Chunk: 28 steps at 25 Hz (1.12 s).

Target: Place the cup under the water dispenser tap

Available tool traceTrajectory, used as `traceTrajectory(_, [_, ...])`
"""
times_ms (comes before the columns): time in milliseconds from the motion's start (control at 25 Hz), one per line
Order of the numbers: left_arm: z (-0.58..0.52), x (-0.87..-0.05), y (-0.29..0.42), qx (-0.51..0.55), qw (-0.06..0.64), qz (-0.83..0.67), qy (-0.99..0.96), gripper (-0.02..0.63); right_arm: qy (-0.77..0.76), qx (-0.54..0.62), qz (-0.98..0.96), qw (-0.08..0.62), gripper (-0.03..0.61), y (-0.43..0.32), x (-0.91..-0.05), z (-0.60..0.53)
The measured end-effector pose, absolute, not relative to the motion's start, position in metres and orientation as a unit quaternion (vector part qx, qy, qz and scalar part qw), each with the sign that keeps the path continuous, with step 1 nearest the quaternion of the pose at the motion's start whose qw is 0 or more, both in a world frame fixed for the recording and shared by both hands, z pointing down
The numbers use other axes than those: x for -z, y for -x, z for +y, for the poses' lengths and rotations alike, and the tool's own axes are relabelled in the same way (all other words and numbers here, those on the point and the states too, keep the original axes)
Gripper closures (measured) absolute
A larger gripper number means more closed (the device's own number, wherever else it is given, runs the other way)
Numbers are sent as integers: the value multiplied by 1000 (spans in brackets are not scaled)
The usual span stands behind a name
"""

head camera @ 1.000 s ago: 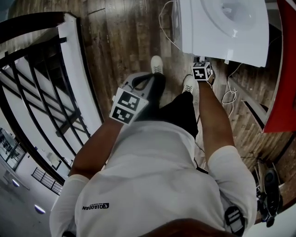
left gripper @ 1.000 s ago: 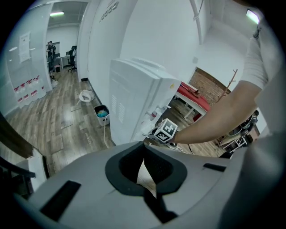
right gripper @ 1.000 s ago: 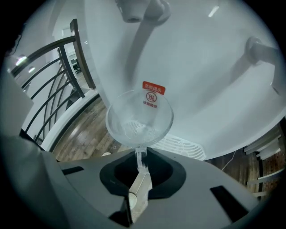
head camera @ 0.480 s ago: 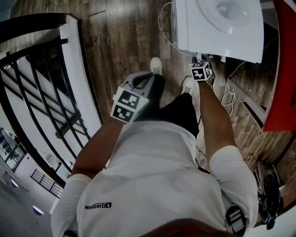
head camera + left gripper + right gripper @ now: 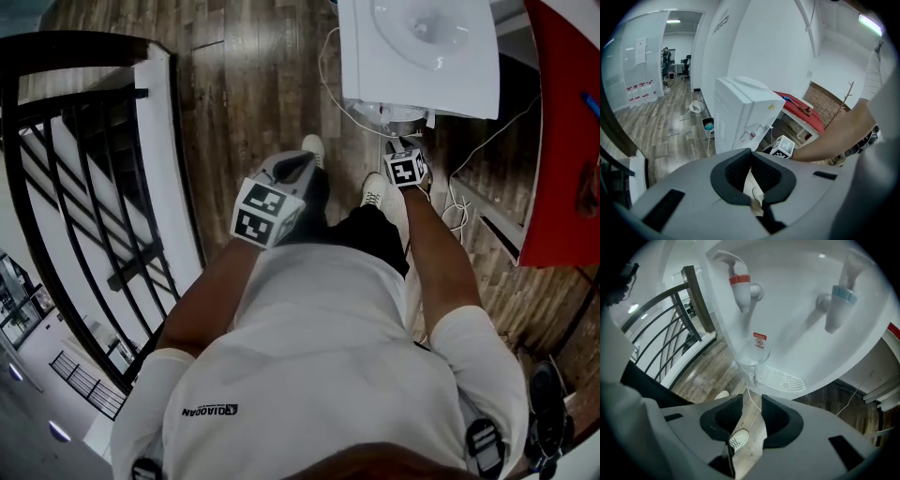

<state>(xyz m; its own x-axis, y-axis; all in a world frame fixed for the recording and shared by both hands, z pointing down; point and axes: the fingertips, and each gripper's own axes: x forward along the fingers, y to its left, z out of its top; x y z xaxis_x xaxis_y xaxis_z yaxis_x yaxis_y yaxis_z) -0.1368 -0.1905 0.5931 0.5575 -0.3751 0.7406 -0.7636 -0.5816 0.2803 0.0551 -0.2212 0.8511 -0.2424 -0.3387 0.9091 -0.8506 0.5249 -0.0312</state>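
Progress since a second ago: the white water dispenser [image 5: 417,47] sits further left and lower in the head view, and your right tool [image 5: 403,142] is now just below its front edge instead of a little short of it. Its marker cube has barely shifted in the frame, and your left tool [image 5: 751,161] is still held low beside your left leg. More of the red-topped surface [image 5: 562,122] shows at the right than before.

Your right tool's jaws are drawn in to a narrow gap, with the tips on the thin lower end of the clear cup [image 5: 752,357]. The cup hangs upright in the air inside the dispenser's recess, below the red tap [image 5: 740,284] and to the left of the drip grate [image 5: 783,378]. It does not rest on the grate. The blue tap [image 5: 836,303] is well off to its right.

Your left tool's jaws are nearly together with nothing between them; only a white shoe [image 5: 757,197] and the floor show through the slit.

You stand on a dark wooden plank floor [image 5: 244,84]. A white cable [image 5: 328,75] trails beside the dispenser's foot. A black railing [image 5: 94,187] with a white ledge runs along your left. The left tool's view shows white walls and a glass-walled office behind the dispenser.
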Motion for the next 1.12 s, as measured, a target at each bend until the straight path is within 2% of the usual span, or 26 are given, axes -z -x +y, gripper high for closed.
traceTrajectory(200, [-189, -560, 120, -291, 297, -372, -830, 617, -394, -296, -762, 420, 462, -68, -802, -195])
traceTrajectory(440, [-176, -530, 86, -254, 289, -394, -835, 617, -383, -347, -801, 302, 464, -80, -700, -177])
traceTrajectory(480, [-173, -525, 80, -248, 287, -397, -836, 617, -373, -348, -813, 280, 470, -78, -677, -174])
traceTrajectory(560, [-165, -513, 68, -235, 283, -402, -839, 617, -347, -338, -842, 237, 524, -71, -626, -167])
traceTrajectory(720, [-142, -487, 50, -220, 270, -402, -847, 617, -310, -321, -880, 161, 552, -62, -539, -148])
traceTrajectory(1120, [-129, -436, 42, -179, 248, -404, -862, 617, -281, -277, -916, 67, 554, -53, -411, -123])
